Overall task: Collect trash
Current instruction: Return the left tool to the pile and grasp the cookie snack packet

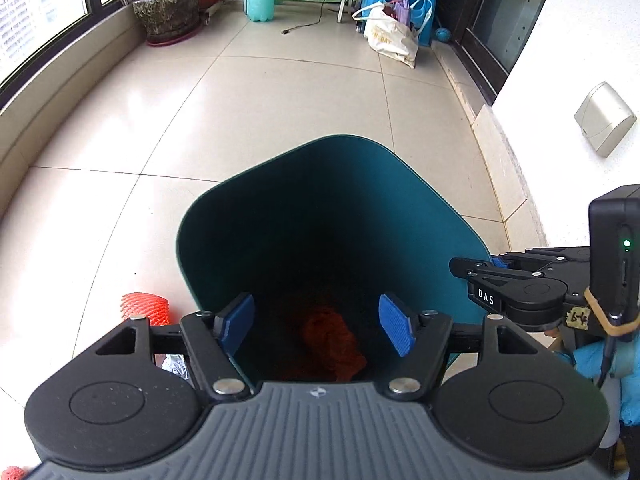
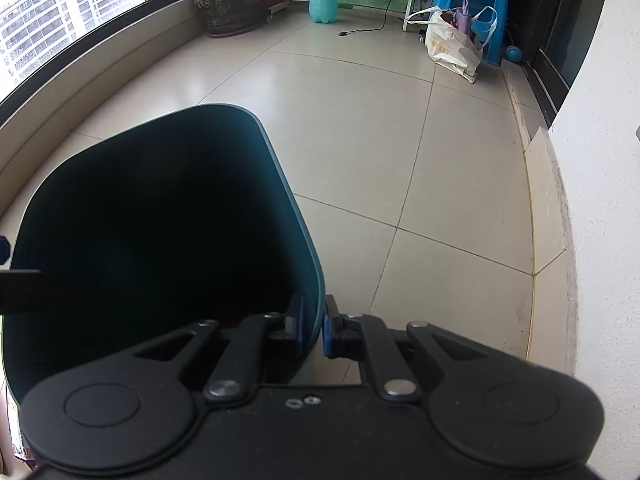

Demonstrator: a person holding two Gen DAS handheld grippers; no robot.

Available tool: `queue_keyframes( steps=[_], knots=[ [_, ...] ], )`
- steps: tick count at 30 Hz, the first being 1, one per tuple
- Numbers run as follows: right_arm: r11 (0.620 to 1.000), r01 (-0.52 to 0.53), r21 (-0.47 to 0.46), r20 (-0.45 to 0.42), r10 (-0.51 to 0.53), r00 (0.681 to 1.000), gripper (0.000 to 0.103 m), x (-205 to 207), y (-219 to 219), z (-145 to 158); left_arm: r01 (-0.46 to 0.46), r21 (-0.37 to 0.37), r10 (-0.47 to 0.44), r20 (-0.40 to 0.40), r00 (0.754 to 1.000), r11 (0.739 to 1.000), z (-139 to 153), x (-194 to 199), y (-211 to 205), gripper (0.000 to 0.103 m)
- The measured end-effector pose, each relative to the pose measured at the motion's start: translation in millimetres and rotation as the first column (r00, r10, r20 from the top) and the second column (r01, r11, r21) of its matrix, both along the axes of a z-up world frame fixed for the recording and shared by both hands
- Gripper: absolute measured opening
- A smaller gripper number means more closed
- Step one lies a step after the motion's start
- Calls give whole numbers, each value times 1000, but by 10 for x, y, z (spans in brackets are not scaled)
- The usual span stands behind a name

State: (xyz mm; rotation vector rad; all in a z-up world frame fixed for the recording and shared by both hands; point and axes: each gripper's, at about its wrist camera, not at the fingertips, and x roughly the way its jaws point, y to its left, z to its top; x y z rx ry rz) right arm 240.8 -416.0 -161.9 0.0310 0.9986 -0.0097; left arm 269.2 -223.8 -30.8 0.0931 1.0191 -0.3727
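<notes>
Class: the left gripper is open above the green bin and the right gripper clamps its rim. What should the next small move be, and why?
Probably swing the left gripper toward the red foam net on the floor beside the green bin. Its jaws stand open and empty, a reddish crumpled piece already lies inside the bin, and the right gripper pinches the rim to steady it.

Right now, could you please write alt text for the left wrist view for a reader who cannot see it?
The open left tongs hover above a teal bin with a crumpled red scrap inside. The right tongs pinch the bin's rim at right. A red foam net lies on the tiled floor beside the bin.
</notes>
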Motion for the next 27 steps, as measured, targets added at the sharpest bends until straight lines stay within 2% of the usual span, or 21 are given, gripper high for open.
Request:
queue_keyframes(
  steps=[6, 14, 20, 27],
  knots=[
    [1000, 4, -4, -7, -4, 1000, 8, 22, 22, -4, -59, -3, 59, 20, 998, 998, 135, -113, 337, 69],
    [999, -1, -32, -12, 0, 1000, 9, 31, 85, -26, -189, 0, 189, 24, 982, 982, 58, -395, 1179, 71],
    [999, -3, -43, -20, 2, 1000, 10, 41, 120, -36, -290, 12, 290, -23, 957, 957, -236, -580, 1777, 71],
    [997, -8, -81, -26, 6, 1000, 10, 60, 165, -54, -386, 58, 390, -111, 914, 921, -883, -689, 2392, 71]
  ],
)
